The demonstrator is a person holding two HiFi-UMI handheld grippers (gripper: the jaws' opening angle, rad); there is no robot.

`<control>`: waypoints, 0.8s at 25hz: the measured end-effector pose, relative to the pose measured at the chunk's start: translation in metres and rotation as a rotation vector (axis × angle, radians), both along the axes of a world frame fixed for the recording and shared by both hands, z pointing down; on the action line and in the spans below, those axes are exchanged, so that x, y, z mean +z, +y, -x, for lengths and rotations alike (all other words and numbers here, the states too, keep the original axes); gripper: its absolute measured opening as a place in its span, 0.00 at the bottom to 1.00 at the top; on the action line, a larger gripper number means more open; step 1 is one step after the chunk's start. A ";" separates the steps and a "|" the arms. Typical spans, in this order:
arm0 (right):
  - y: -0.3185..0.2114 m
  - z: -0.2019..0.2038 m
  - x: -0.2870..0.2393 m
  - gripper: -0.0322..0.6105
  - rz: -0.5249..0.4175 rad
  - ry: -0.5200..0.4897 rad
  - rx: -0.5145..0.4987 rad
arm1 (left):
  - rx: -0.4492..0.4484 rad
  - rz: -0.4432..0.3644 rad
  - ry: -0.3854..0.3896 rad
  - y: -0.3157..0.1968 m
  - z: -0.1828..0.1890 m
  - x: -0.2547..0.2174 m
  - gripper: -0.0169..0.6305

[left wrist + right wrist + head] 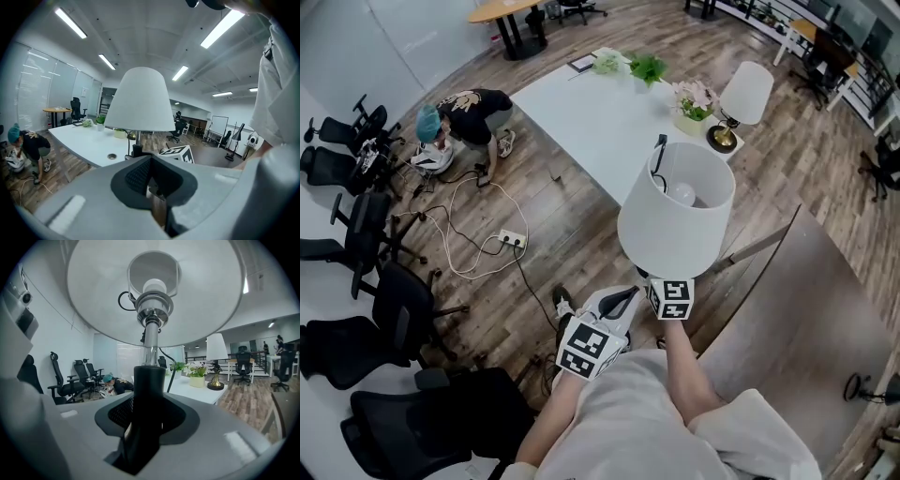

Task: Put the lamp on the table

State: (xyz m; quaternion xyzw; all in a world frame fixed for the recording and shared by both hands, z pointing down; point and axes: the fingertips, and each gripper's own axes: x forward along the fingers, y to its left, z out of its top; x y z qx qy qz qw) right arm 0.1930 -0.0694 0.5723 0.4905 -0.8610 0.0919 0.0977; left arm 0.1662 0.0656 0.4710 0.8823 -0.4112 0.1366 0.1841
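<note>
I hold a lamp with a white shade (675, 211) upright in the air, near the corner of the white table (600, 122). My right gripper (668, 295) is shut on the lamp's black stem (149, 385), just under the shade (154, 291) and bulb. Whatever lies below the grip is hidden. My left gripper (621, 300) sits lower left of the right one and points at the stem. Its jaws stand almost together, with only a thin slit between them (152, 185). From there the lamp (140, 101) rises ahead, apart from the jaws.
On the table stand a second white lamp (741, 98), a pot of flowers (694, 103) and green plants (649, 67). A person (469, 117) crouches on the floor at the left among cables and a power strip (511, 240). Black office chairs (366, 234) line the left. A brown tabletop (806, 319) lies at right.
</note>
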 end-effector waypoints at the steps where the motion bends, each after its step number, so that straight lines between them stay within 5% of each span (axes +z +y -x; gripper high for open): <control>1: -0.004 -0.001 0.000 0.31 0.001 0.001 0.009 | 0.009 0.002 0.005 -0.005 0.001 0.001 0.03; 20: -0.108 0.024 -0.016 0.31 0.009 -0.005 0.233 | 0.150 -0.010 0.049 -0.123 0.083 -0.017 0.03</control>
